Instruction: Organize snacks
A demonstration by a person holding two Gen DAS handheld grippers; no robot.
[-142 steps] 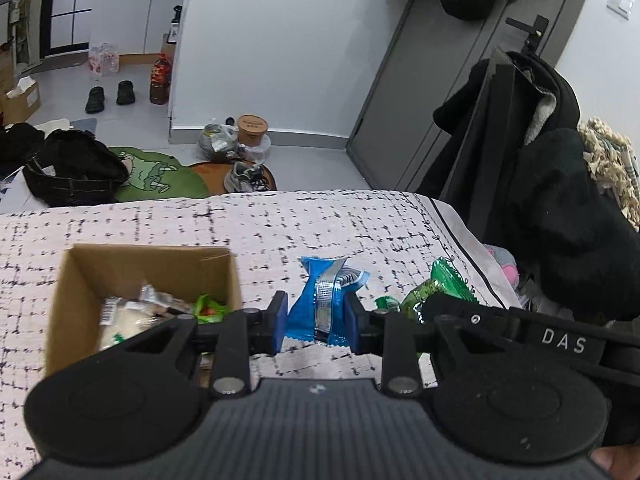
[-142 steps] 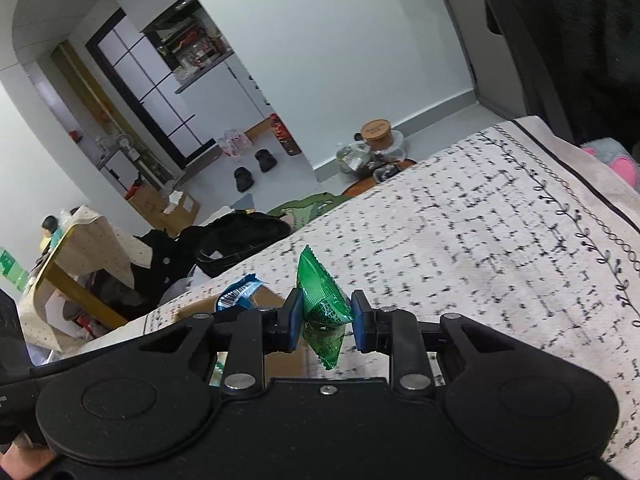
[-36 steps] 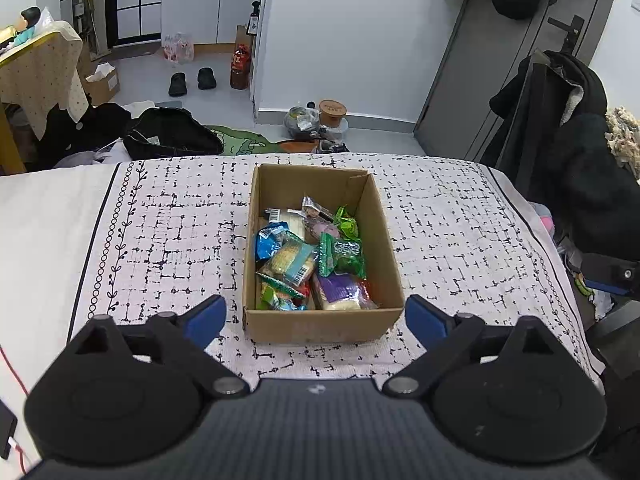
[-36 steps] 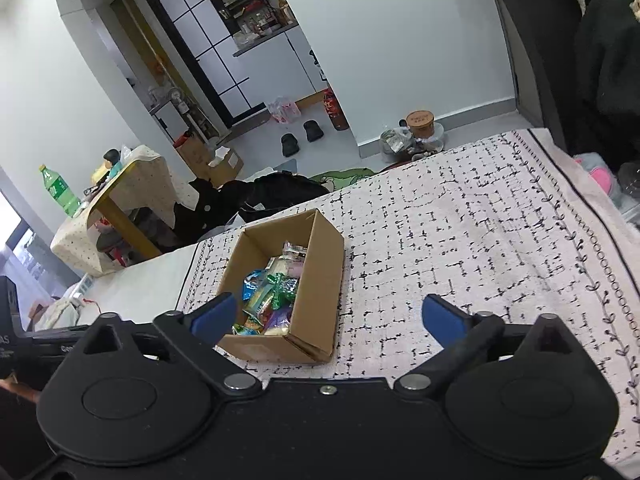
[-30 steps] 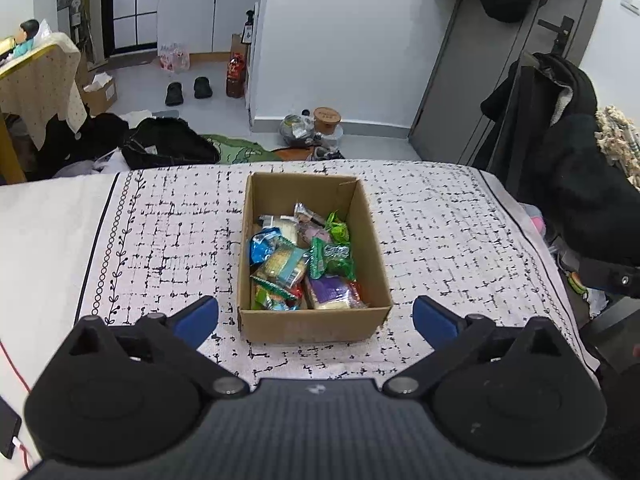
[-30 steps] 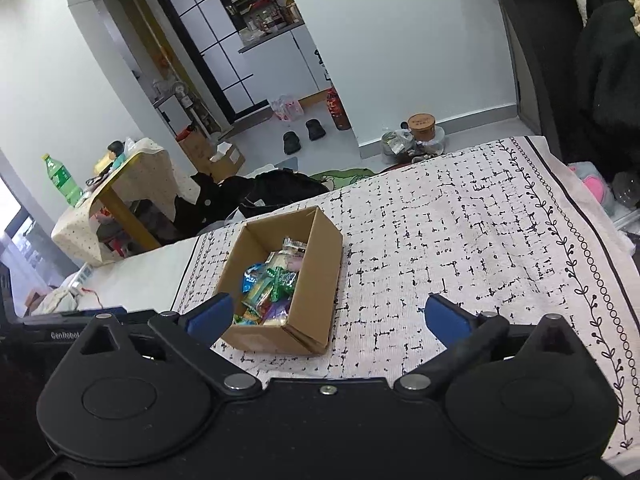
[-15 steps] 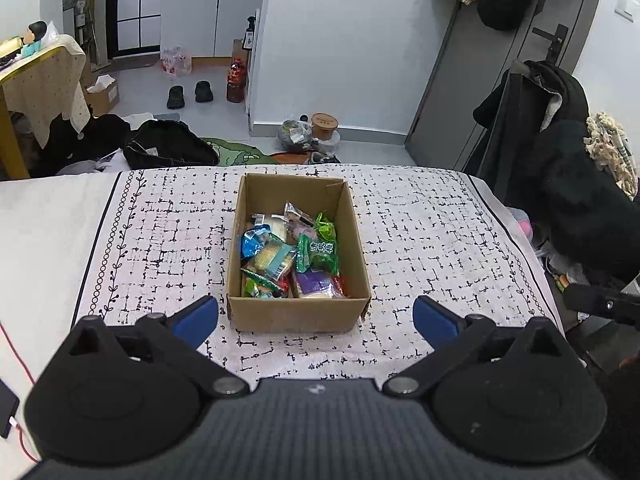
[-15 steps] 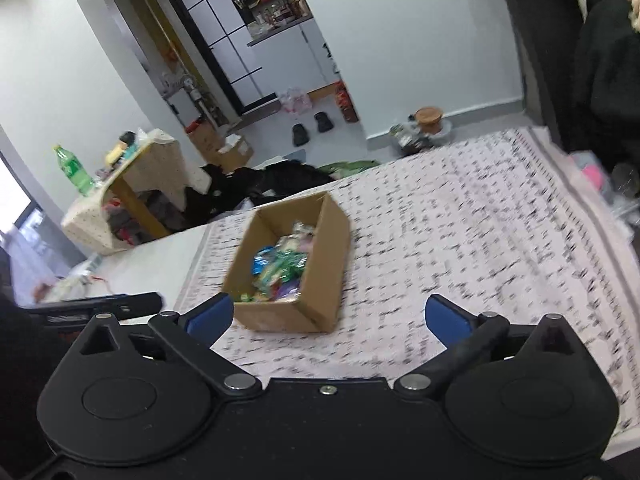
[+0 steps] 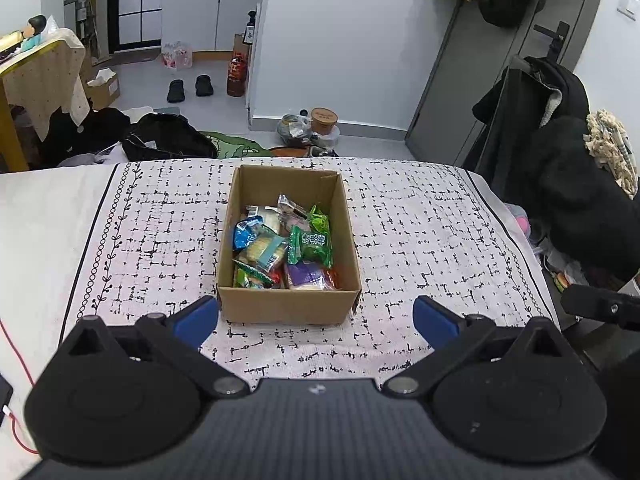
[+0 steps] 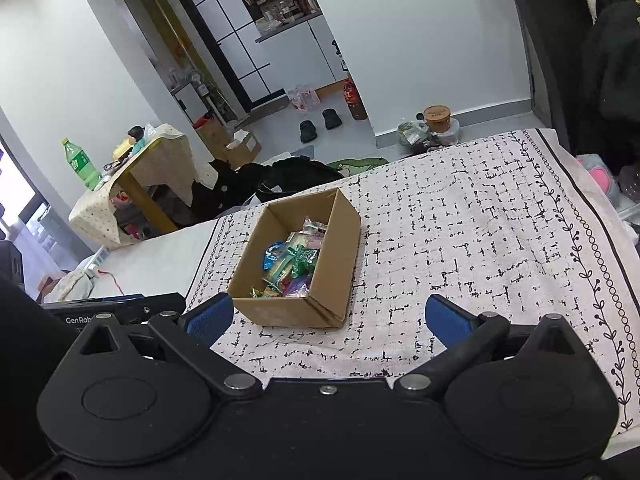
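**Snack box filled; both grippers empty and spread wide**

A rectangular cardboard box (image 9: 289, 304) of plain brown corrugated board sits near the middle of the bed, its top flaps folded down inside and its walls upright. It rests on a white bedspread (image 9: 420, 232) printed with broken black grid lines and bordered by a vine-and-circle band.

Inside the box lies a loose heap of snack packets (image 9: 282, 246): crinkled, glossy foil and plastic wrappers. A blue packet (image 9: 245, 232) lies against the left wall, a green packet (image 9: 311, 245) with white lettering sits toward the right, a purple packet (image 9: 305, 274) lies at the near end, and a silver wrapper (image 9: 289, 205) sits at the far end. The lettering on them is too small to read. All packets sit below the rim.

The left gripper (image 9: 316, 318) hovers just short of the box's near wall, its blue-padded fingers (image 9: 194, 318) spread wide apart with nothing between them. The right gripper (image 10: 326, 318) hovers to the box's right-hand near corner, likewise spread wide and carrying nothing, blue pads (image 10: 448, 322) over bare bedspread.

Beyond the bed, dark coats (image 9: 560, 152) hang bulky and soft beside a grey door (image 9: 472, 80).
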